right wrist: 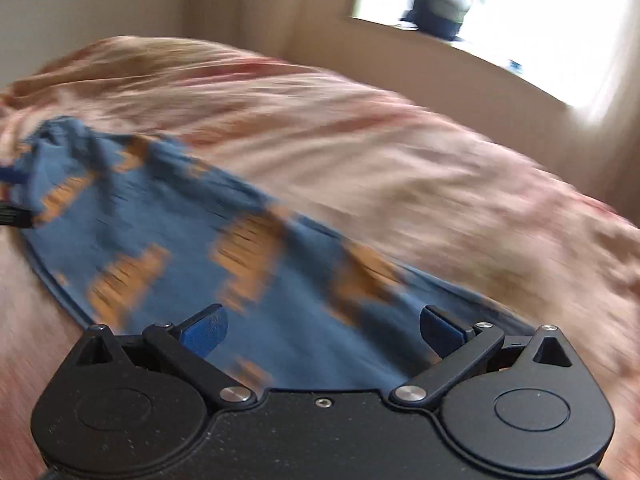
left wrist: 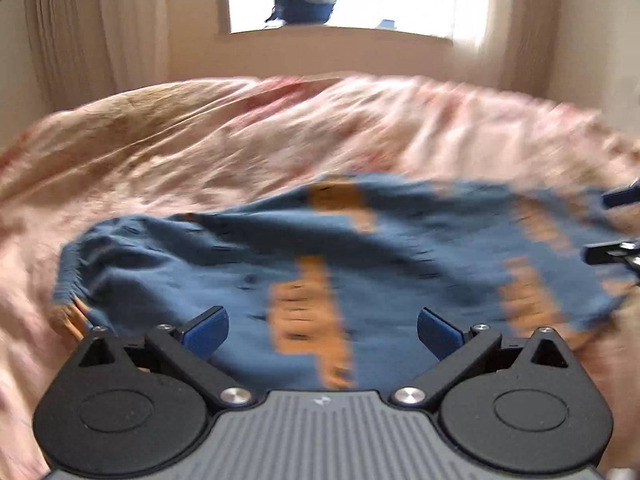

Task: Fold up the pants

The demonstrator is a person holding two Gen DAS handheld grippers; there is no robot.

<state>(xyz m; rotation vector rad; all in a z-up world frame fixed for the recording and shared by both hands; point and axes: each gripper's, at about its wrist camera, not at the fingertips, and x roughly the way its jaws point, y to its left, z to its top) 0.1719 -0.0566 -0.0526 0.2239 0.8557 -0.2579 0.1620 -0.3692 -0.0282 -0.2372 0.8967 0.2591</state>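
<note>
Blue-and-orange pants [left wrist: 240, 264] flat on pink bedspread [left wrist: 200, 140], both tools [left wrist: 322, 334] [right wrist: 323, 332] wide apart, empty.

You see the pants [left wrist: 240, 264] spread flat on the bed [left wrist: 200, 140]: blue fabric with blurred orange patches, lightly wrinkled. Their gathered waistband lies at the left end in your left wrist view, and a hemmed edge runs along the near side.
</note>
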